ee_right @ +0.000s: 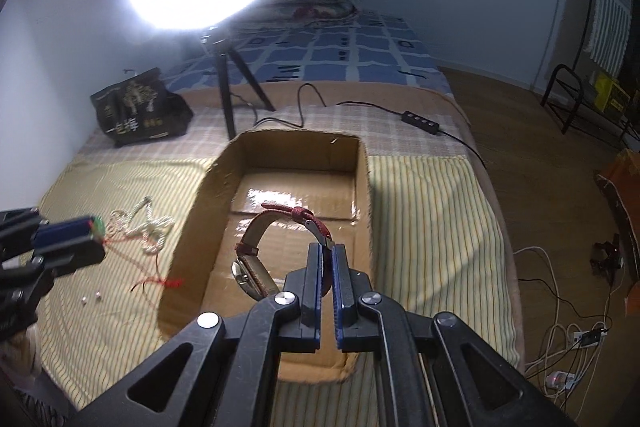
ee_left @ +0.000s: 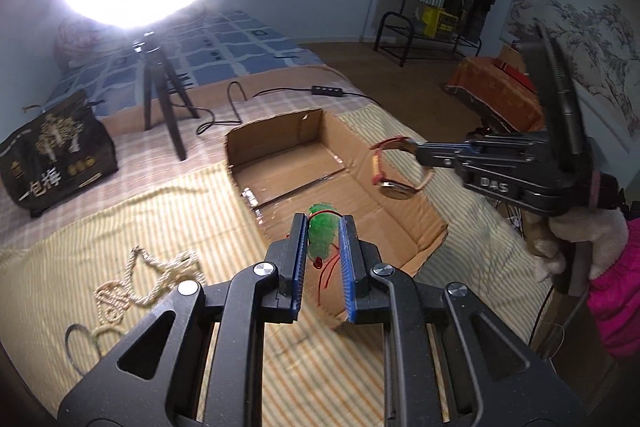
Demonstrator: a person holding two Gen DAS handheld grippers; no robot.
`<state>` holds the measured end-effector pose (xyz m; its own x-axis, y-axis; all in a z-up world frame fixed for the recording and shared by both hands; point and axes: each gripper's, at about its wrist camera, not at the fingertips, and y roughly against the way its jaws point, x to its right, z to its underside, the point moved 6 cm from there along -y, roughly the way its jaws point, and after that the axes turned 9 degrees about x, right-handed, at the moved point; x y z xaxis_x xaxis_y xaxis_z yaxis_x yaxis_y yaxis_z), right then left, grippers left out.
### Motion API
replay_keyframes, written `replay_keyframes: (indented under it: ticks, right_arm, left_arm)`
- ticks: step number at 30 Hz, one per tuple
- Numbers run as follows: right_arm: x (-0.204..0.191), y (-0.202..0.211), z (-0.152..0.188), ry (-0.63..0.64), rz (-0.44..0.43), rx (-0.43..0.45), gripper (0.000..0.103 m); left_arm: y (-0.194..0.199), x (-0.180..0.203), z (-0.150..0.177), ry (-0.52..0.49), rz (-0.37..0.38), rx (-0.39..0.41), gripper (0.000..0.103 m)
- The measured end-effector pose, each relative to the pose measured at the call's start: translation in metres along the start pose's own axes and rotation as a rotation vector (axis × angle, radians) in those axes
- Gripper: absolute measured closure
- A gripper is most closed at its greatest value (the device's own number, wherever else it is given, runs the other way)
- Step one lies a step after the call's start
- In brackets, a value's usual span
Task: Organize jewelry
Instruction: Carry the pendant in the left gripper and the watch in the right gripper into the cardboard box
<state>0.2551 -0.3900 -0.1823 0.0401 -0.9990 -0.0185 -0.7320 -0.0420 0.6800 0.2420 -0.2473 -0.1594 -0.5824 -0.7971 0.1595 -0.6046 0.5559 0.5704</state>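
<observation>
My left gripper [ee_left: 323,223] is shut on a green jade pendant [ee_left: 322,235] whose red cord [ee_left: 326,277] dangles below, held over the near edge of an open cardboard box [ee_left: 280,147]. The right gripper [ee_right: 327,250] is shut on the red strap of a wristwatch [ee_right: 256,267], which hangs over the box [ee_right: 360,163] interior. In the left wrist view that watch [ee_left: 394,173] hangs over the box's right side from the right gripper [ee_left: 418,151]. The left gripper [ee_right: 94,231] appears at the left edge of the right wrist view, left of the box, with the pendant's green edge [ee_right: 99,225] showing.
A cream pearl necklace [ee_left: 152,283] lies tangled on the striped yellow cloth [ee_left: 80,227] left of the box, with two small earrings [ee_right: 90,298] nearby. A ring light on a tripod [ee_left: 160,95], its cable and switch [ee_right: 420,117], and a black bag [ee_left: 52,155] stand behind the box.
</observation>
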Motion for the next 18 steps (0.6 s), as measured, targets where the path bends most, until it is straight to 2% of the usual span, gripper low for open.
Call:
replay_keyframes:
  ticks: [12,18]
  right_arm:
    - [0.015,-0.04,-0.01,-0.035,0.021,-0.023,0.101]
    - [0.018,-0.057,-0.012,-0.045,0.028,-0.039,0.1]
  left_arm:
    - [-0.035,0.019,0.016,-0.006,0.03,-0.062,0.089]
    - [-0.04,0.022,0.022,0.001,0.036,-0.088,0.089]
